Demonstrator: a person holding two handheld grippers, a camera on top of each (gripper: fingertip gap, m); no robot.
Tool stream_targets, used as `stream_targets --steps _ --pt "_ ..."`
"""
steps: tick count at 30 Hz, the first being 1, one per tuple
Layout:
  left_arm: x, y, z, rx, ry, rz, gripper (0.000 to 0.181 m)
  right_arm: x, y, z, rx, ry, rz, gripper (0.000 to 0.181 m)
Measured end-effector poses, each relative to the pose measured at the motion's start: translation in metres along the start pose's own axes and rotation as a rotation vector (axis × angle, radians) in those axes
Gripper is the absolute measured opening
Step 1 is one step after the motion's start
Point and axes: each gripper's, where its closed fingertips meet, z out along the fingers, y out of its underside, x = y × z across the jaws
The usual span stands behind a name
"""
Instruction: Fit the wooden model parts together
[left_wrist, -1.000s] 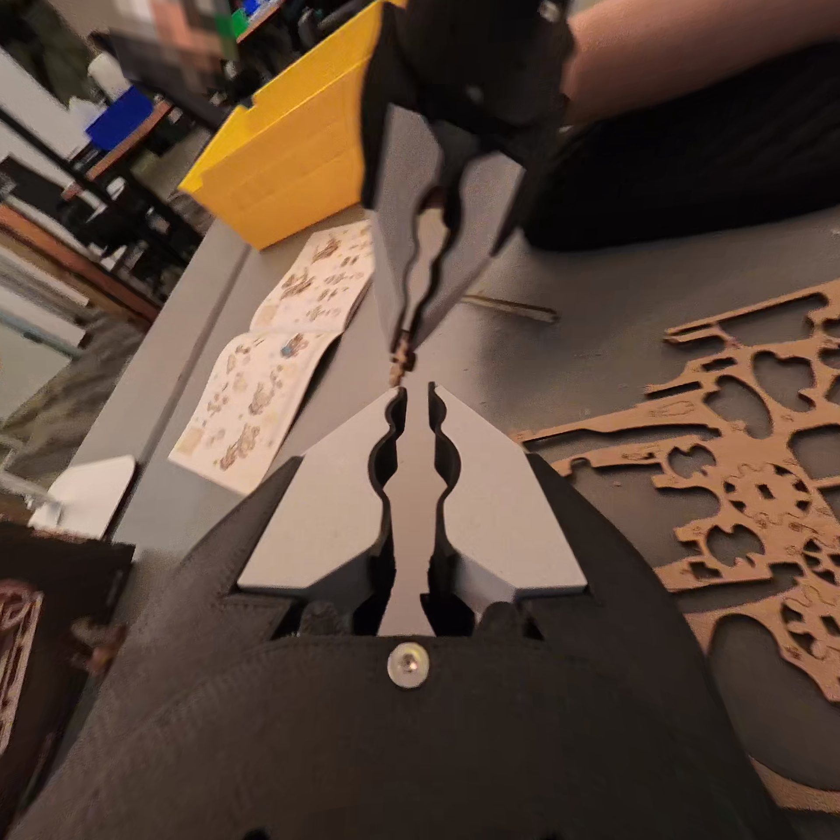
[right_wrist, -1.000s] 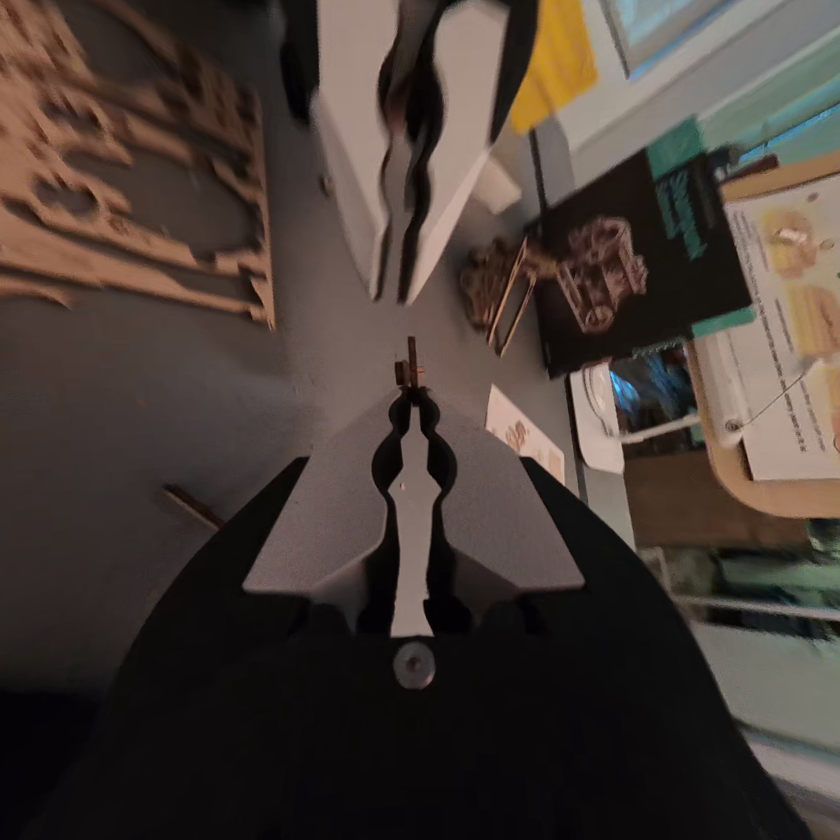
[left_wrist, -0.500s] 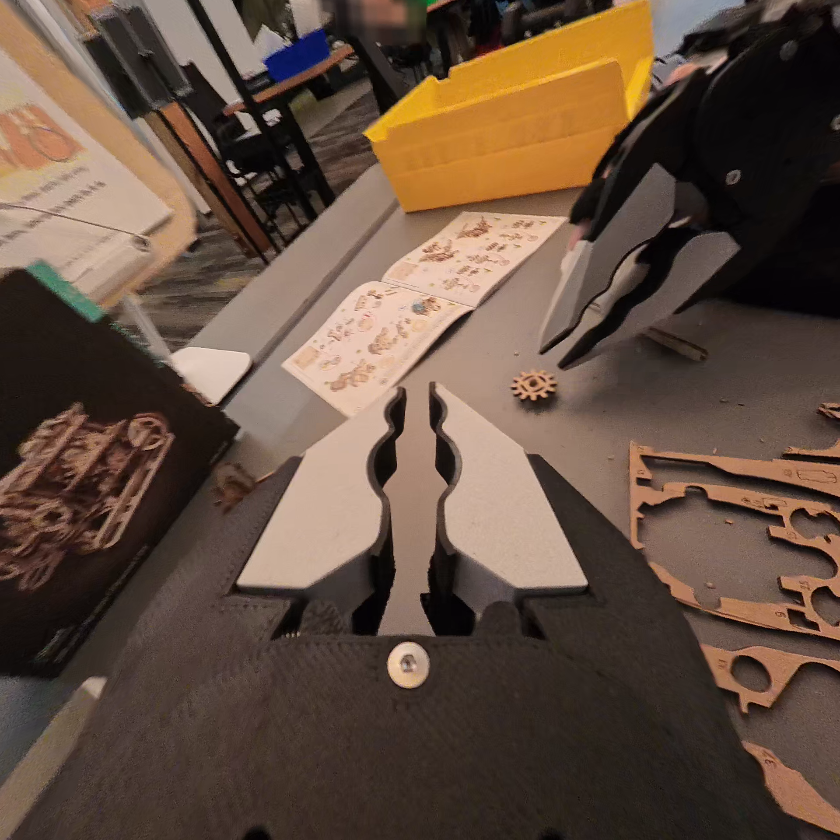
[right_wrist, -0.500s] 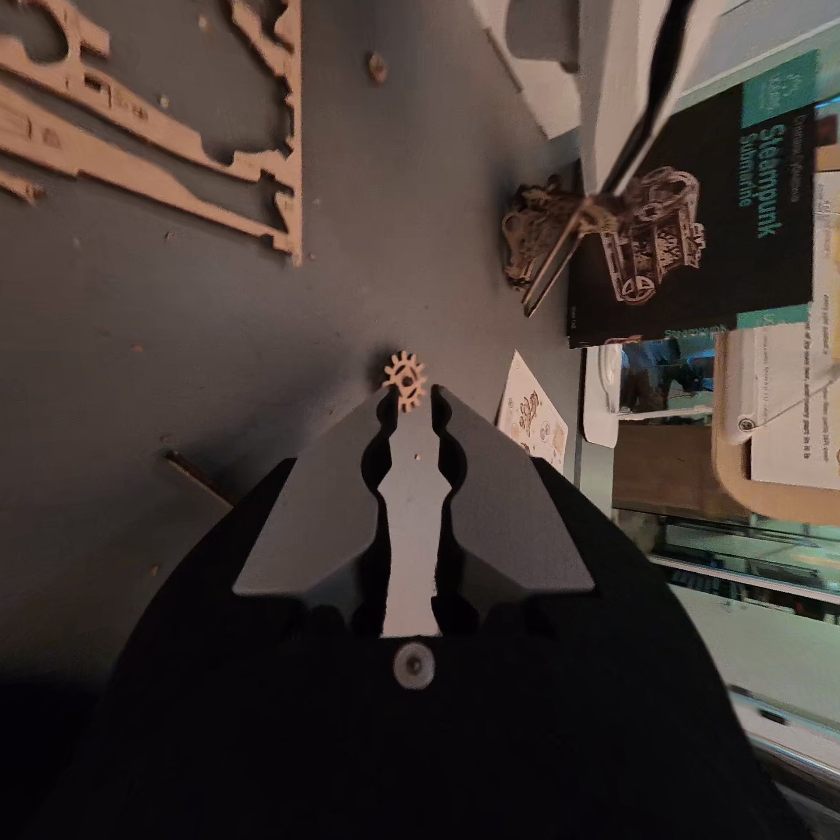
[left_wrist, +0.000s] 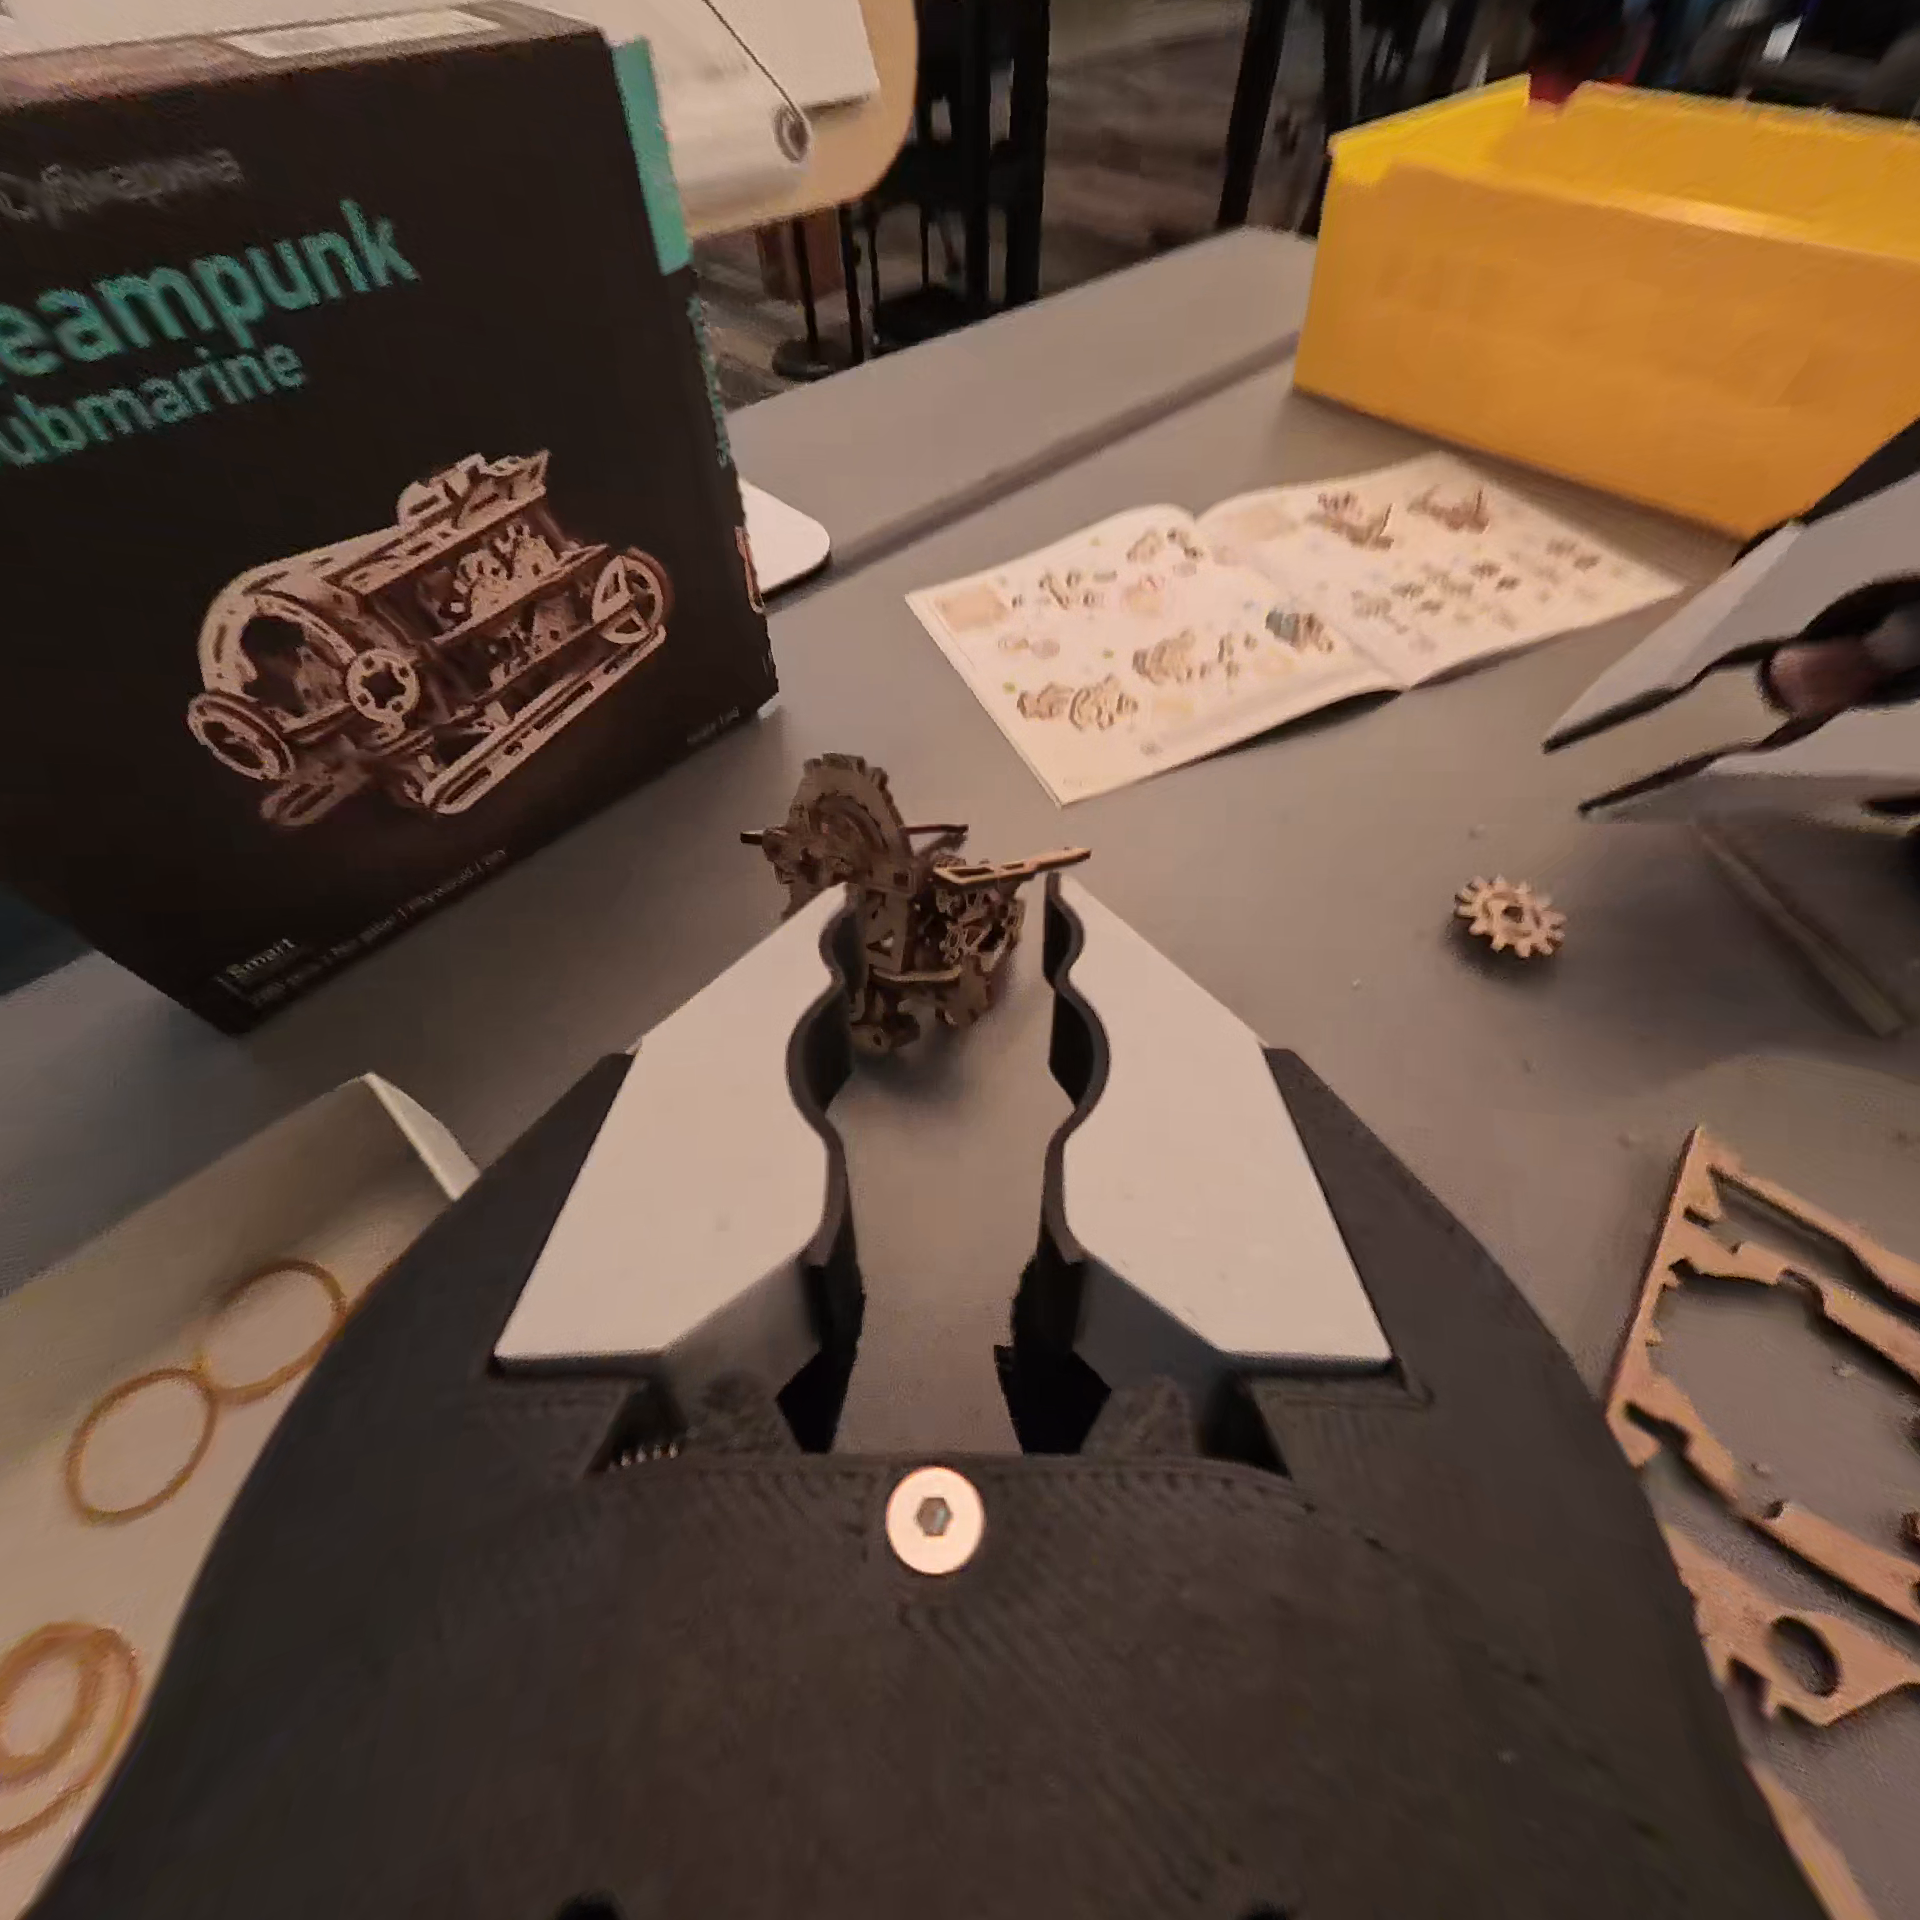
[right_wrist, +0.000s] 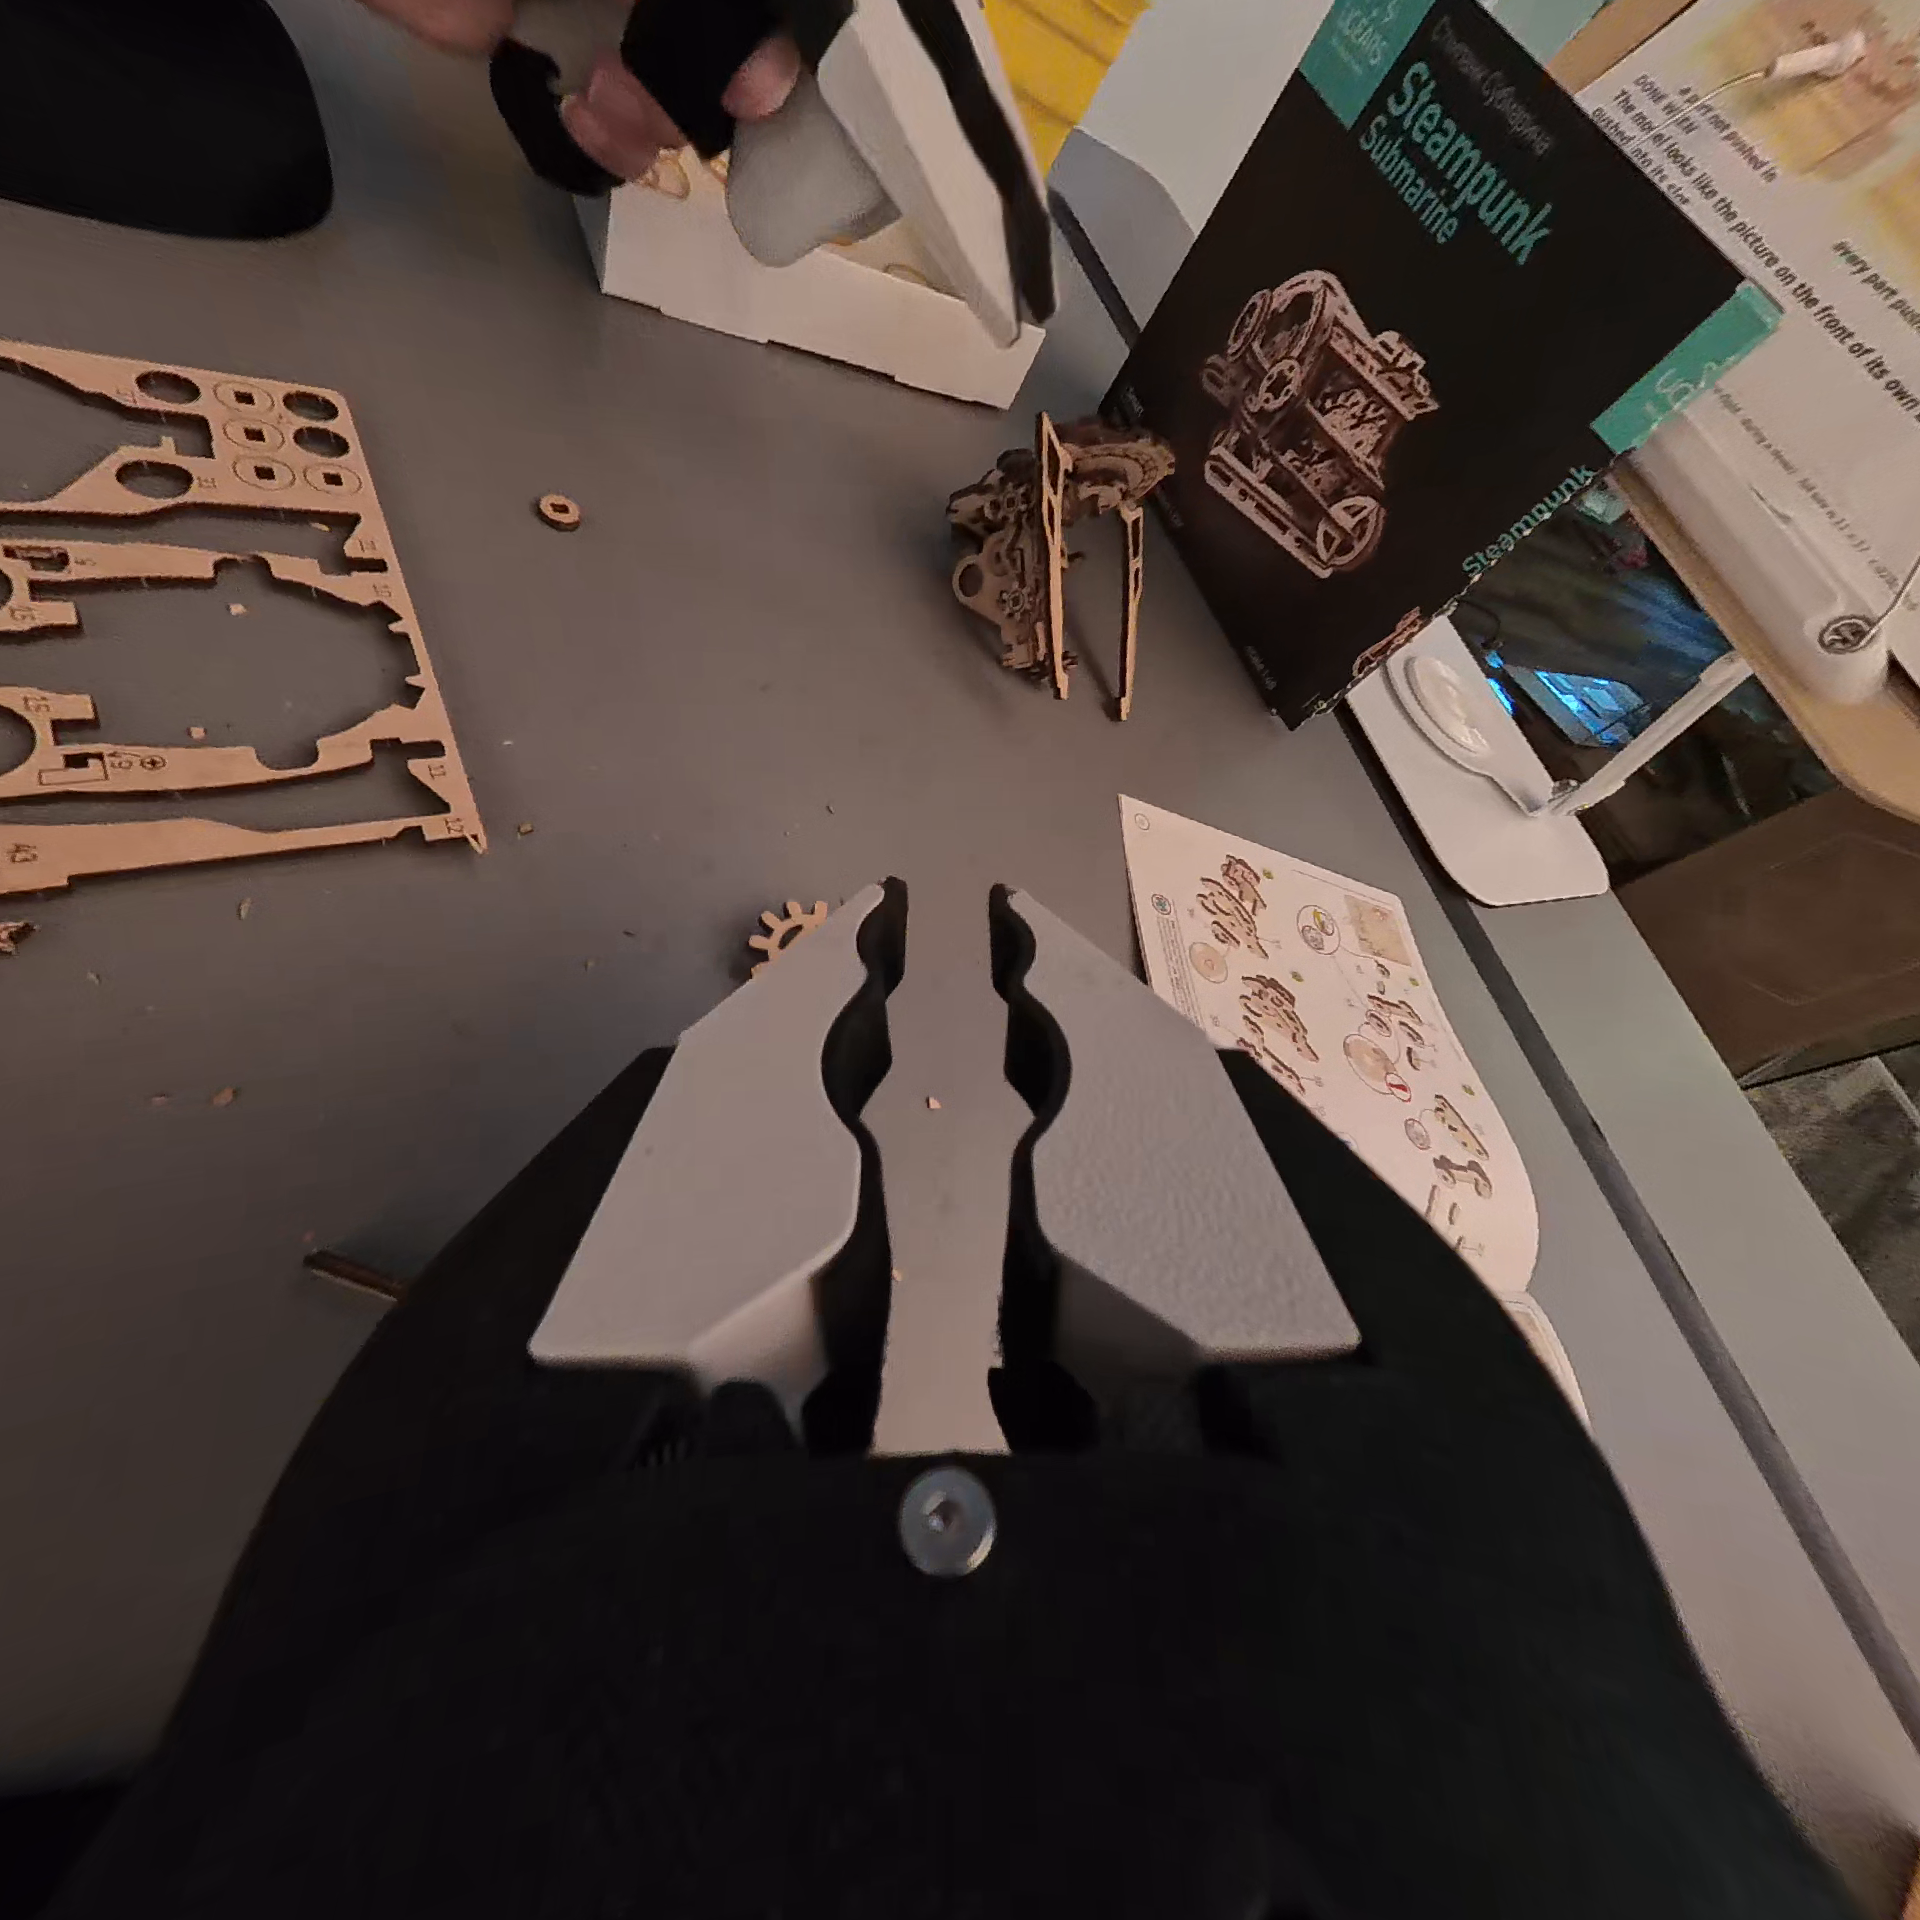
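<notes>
Hovering left tongs gape toward wooden model

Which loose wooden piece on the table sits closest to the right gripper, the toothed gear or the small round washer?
The toothed gear, half hidden beside the right gripper. The small round washer lies farther off.

On the desk, the half-built model stands centre — box at ten o'clock, booklet at one, gear at three.
</notes>
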Motion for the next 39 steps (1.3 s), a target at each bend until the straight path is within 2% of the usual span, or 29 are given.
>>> stream_targets --steps 1,4,8,9,13,18,25,29,39 --pt "0.001 0.003 0.001 -0.024 -0.01 0.046 0.03 0.0 0.001 0.0 -0.001 -0.001 -0.001 0.014" --pt "-0.005 0.013 0.002 -0.162 -0.073 0.25 0.028 -0.003 0.001 0.002 0.005 -0.014 -0.005 0.015" --pt "-0.03 -0.001 0.004 -0.273 -0.151 0.443 0.021 -0.005 0.003 0.005 -0.011 -0.015 -0.039 0.014" --pt "-0.033 -0.007 0.008 -0.27 -0.137 0.45 0.02 -0.006 0.004 0.005 -0.011 -0.017 -0.044 0.015" --pt "-0.02 -0.005 0.019 -0.307 0.117 0.449 0.019 -0.005 0.002 0.004 0.001 -0.011 -0.044 0.014" --pt "-0.037 0.023 0.016 -0.413 0.119 0.59 0.02 -0.004 0.003 0.004 0.002 -0.01 -0.039 0.014" --pt "-0.034 0.038 0.022 -0.383 0.228 0.472 0.019 -0.003 0.006 0.006 -0.016 -0.006 -0.053 0.014" --pt "-0.028 0.035 0.029 -0.352 0.289 0.392 0.018 0.0 0.007 0.005 -0.016 0.001 -0.041 0.015" --pt "-0.026 0.042 0.03 -0.377 0.313 0.346 0.008 -0.004 0.01 0.006 -0.033 -0.003 -0.074 0.014"
